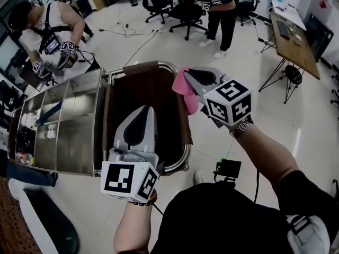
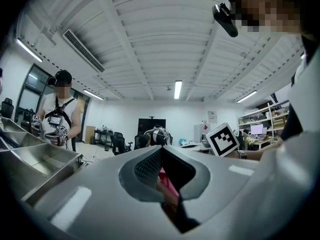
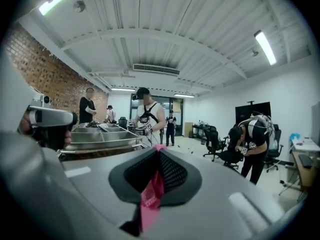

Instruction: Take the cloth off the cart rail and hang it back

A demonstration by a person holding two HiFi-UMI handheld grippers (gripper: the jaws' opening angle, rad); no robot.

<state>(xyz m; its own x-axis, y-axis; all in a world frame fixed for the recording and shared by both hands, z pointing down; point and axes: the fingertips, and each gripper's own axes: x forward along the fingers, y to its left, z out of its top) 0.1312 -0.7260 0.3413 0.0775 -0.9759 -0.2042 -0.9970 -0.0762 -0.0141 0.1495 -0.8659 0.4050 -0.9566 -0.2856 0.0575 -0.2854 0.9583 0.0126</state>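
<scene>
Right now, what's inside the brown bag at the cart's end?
The brown bag shows only dark lining. The left hand-held gripper covers its middle, so anything below is hidden.

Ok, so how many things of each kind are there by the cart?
Grippers: 2, the left gripper and the right gripper
Pink cloth: 1
Cart: 1
Total: 4

Pale floor (image 1: 318,142) — office chairs (image 1: 188,12) (black), brick wall (image 3: 45,74).
</scene>
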